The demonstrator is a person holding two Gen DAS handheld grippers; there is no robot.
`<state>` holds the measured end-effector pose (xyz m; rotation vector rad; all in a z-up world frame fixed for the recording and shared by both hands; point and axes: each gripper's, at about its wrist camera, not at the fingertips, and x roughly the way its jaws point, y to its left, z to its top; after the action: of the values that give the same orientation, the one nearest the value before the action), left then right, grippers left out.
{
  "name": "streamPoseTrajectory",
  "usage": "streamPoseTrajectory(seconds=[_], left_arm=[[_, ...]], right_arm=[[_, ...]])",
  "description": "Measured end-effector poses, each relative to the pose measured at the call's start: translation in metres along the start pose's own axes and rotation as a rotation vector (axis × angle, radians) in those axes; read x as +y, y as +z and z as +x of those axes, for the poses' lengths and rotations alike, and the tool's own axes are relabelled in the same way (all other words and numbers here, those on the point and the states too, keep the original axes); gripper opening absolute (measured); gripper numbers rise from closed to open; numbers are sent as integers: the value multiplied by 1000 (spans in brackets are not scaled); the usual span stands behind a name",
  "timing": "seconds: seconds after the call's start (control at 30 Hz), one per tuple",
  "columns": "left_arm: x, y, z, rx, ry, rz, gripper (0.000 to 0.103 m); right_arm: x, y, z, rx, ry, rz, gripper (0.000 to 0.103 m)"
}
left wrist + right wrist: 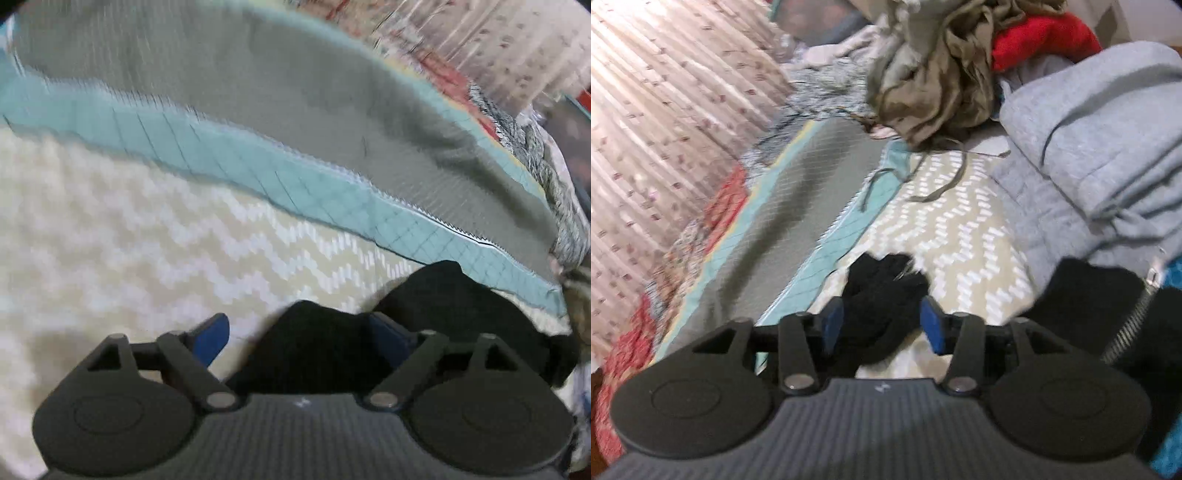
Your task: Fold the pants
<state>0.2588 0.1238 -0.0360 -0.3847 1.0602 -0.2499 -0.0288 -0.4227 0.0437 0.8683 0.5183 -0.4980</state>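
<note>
Both views blurred, taken over a bed.

Left gripper [299,332]: blue pads stand wide apart. A hump of black fabric, taken to be the pants [321,343], sits between them and rises in front of the right-hand pad; the left-hand pad [210,336] is clear of it. No pinch on the cloth.

Right gripper [882,321]: blue pads partly apart. A crumpled end of the same black pants [882,291] lies bunched between them. The cloth fills much of the gap; it appears loose, not clamped, though contact at the left-hand pad cannot be ruled out.

The pants rest on the cream zigzag-patterned bed cover [147,229], just beside the grey quilted blanket with teal border [258,110]. A second black mass shows at the lower right of the right wrist view, with a metal zipper [1126,328] next to it; whether that belongs to the pants cannot be told.

Nearby: a folded light-grey sweatshirt [1108,147], a heap of olive cloth [934,74] with trailing drawstrings, a red garment [1041,37].

Risks, as judged:
- Released cloth lies in lumps; a fold made over it would set creases and sit uneven.
- A re-grip on a bunched end could take several layers at once, dragging the fold out.
- The olive drawstrings lie near the working patch and could snag.
</note>
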Motion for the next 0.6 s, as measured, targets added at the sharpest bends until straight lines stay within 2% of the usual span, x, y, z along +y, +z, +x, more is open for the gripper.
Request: streamPoseTrajectory(seconds=[0.07, 0.1, 0.13, 0.2, 0.23, 0.27, 0.3, 0.33, 0.37, 0.47, 0.5, 0.57, 0.6], left_arm=[[-9, -9, 13, 46, -68, -2, 77], [-17, -15, 16, 62, -93, 35, 72], [-28, -22, 19, 78, -103, 83, 59], [-52, -41, 16, 73, -83, 206, 52], [-63, -49, 10, 52, -68, 266, 45], [-71, -54, 1, 27, -57, 310, 34], [-76, -57, -11, -1, -50, 333, 31], [-77, -55, -28, -41, -44, 340, 25], [-75, -49, -46, -82, -40, 327, 22], [-52, -40, -118, -279, -32, 226, 22], [-43, -42, -137, -323, -30, 208, 22], [-24, -59, -170, -378, -22, 186, 22], [-18, -69, -179, -378, -18, 184, 22]], right_arm=[[-3, 0, 17, -6, -64, -5, 57], [-5, 1, 29, -3, -99, -10, 57], [-6, 2, 42, 12, -121, -9, 57], [-11, -5, 63, 67, -125, 1, 58], [-4, -10, 67, 59, -127, -32, 55], [8, -14, 69, 64, -131, -94, 43], [21, -18, 72, 104, -121, -147, 32], [29, -20, 70, 115, -92, -163, 30], [37, -18, 62, 88, -69, -178, 30], [50, 3, 12, -113, -17, -222, 29], [47, 12, -7, -177, -19, -223, 30], [34, 23, -38, -268, -48, -220, 30], [23, 27, -52, -304, -71, -214, 30]])
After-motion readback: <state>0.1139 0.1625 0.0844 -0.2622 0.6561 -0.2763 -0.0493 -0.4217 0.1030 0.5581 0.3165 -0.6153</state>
